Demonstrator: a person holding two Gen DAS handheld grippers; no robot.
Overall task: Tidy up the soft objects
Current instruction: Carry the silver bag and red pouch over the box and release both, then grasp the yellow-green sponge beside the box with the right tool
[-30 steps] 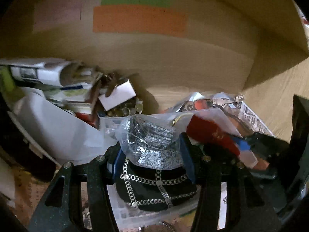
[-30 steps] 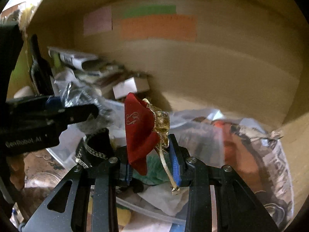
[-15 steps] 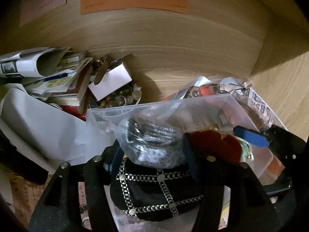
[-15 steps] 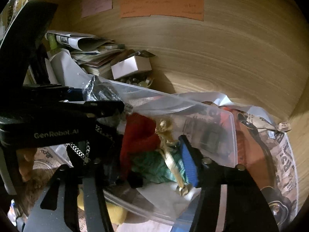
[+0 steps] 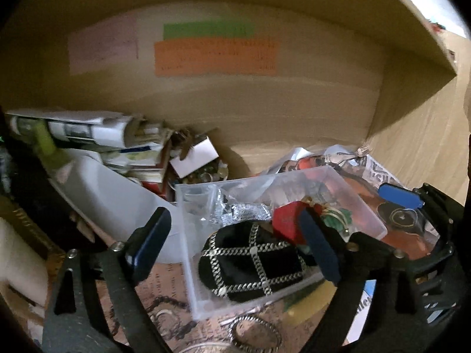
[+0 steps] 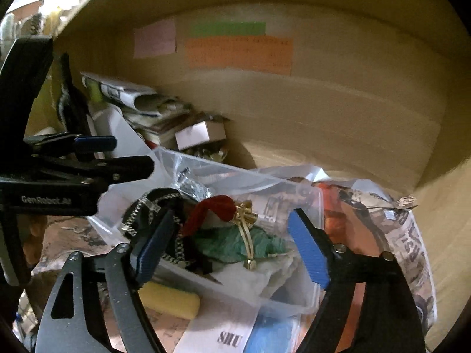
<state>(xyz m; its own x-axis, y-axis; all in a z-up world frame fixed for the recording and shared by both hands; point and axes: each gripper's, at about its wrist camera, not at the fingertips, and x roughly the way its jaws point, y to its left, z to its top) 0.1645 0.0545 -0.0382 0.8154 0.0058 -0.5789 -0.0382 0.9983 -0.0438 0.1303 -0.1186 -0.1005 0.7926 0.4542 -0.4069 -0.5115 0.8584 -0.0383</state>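
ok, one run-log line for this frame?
left tongs: open, empty | right tongs: open, empty | silver pouch, red pouch, black pouch: in clear bin

I see the black chain-trimmed pouch [image 5: 250, 260], red pouch [image 6: 213, 210], green cloth [image 6: 235, 242] and silver bag [image 5: 241, 213] lying together in the clear bin [image 5: 188, 253].

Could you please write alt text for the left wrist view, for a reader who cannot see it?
The open left gripper hangs over a clear plastic bin holding a black velvet pouch with silver chain trim, a crinkled silver bag and a red cloth pouch. Behind it, papers and a white box lie against a wooden wall.
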